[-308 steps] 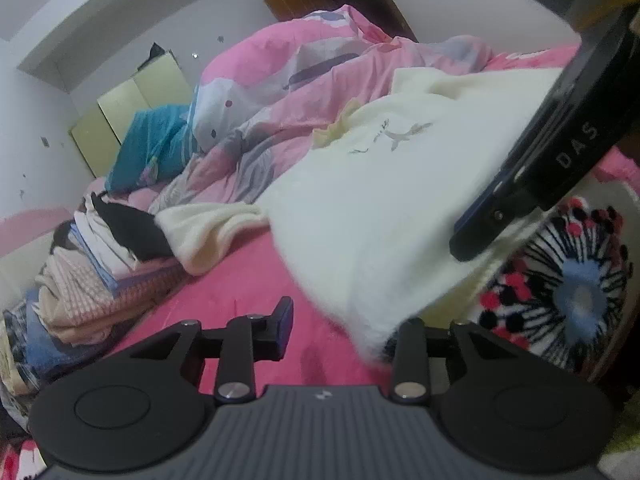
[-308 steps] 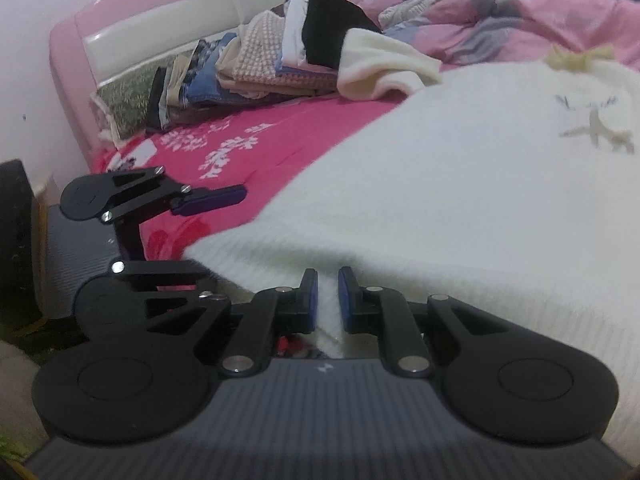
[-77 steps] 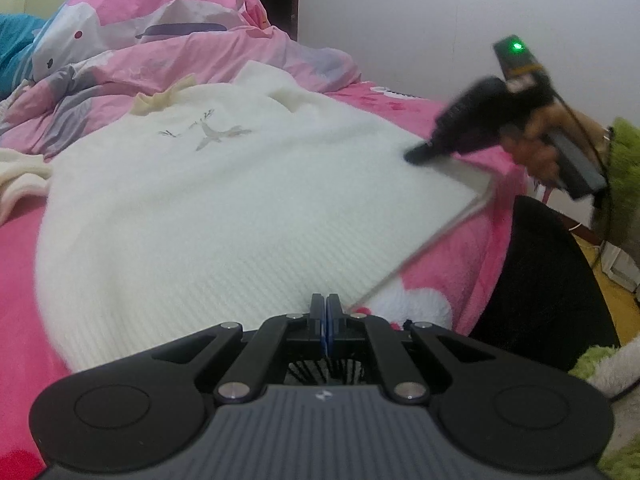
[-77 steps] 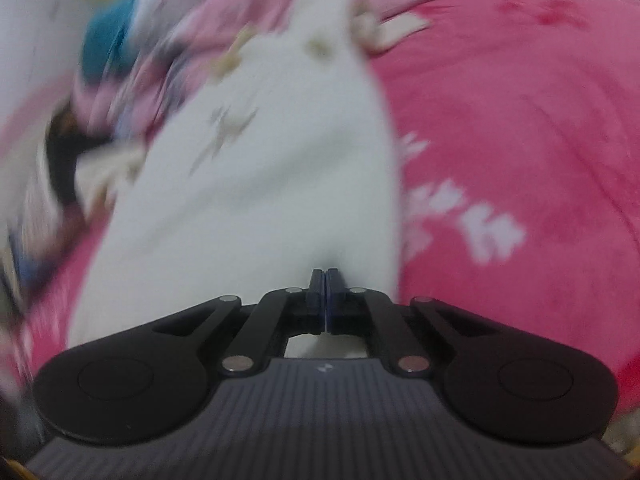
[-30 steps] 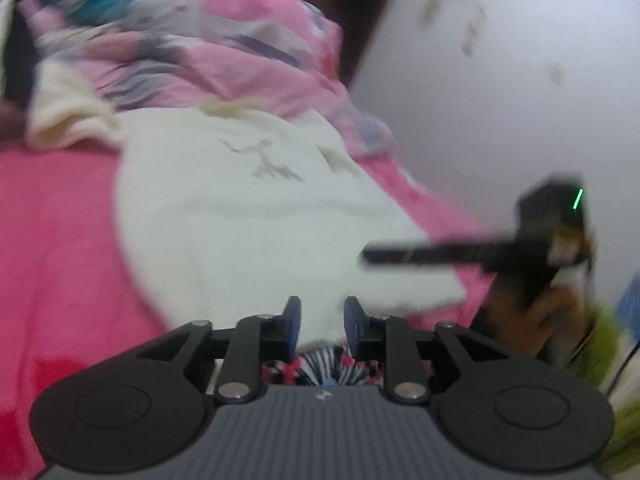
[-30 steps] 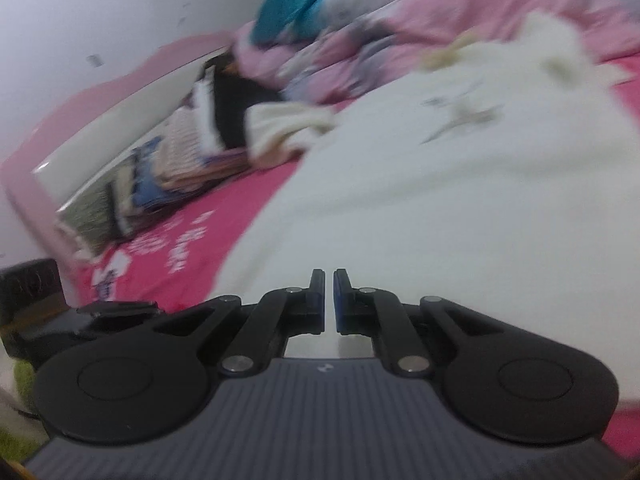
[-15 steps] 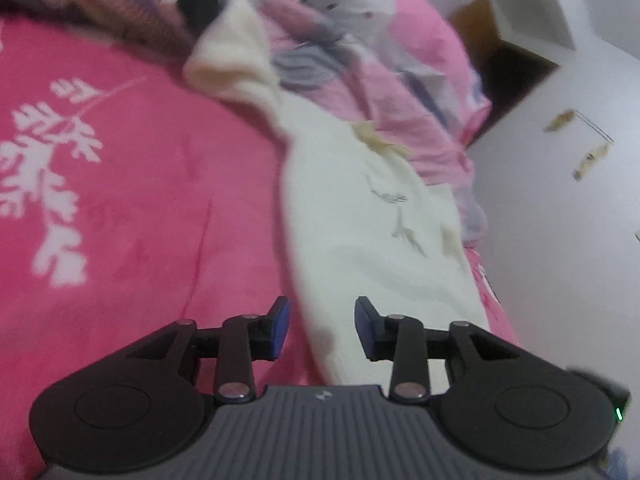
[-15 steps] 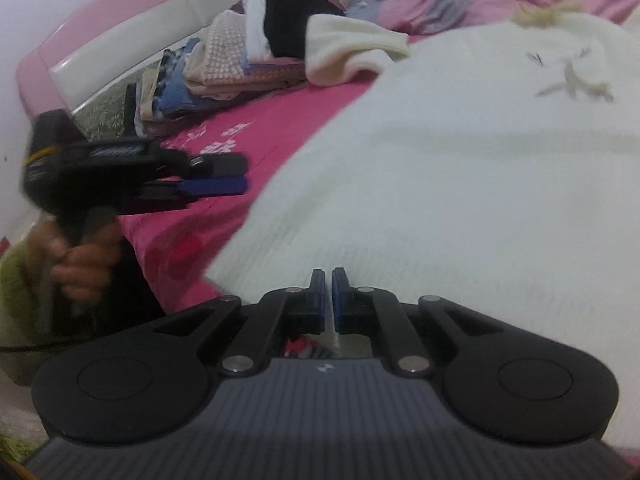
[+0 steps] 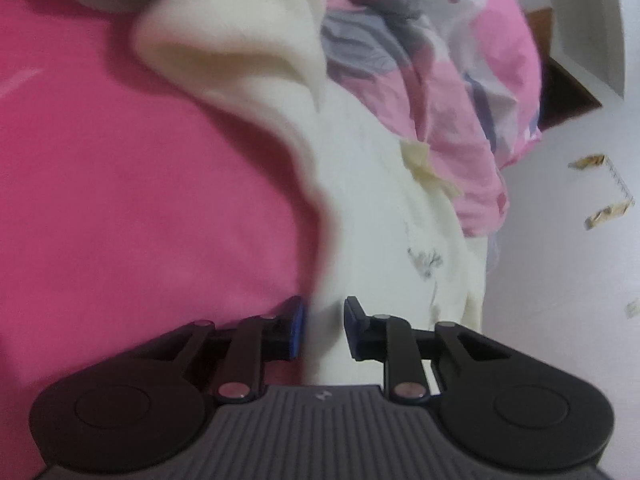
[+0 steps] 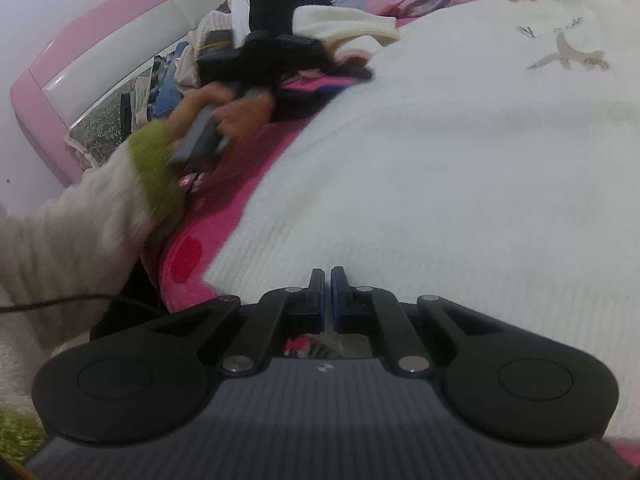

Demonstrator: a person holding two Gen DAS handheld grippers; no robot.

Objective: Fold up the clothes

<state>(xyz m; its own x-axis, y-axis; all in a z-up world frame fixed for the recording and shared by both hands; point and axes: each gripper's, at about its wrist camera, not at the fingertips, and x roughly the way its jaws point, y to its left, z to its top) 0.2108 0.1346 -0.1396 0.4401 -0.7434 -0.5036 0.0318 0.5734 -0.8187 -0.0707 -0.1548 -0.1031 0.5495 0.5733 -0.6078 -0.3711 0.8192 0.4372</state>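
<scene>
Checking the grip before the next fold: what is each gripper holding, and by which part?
The right gripper is shut on the cream sweater at its near hem. The left gripper straddles the sweater's side edge, fingers not yet pressing.

A cream sweater (image 10: pixel 440 152) with a small grey deer motif (image 10: pixel 564 52) lies on a hot-pink bedspread (image 9: pixel 140 200).

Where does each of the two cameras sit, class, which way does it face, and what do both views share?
Left wrist: rides the left gripper, facing along the edge of the cream knitted sweater towards its sleeve and the crumpled pink quilt; only its fingers show, slightly apart.
Right wrist: rides the right gripper, shut at the sweater's hem, facing the pink headboard; the left hand and green-cuffed sleeve show.
Shared: the sweater with its deer motif and the pink bedsheet.
</scene>
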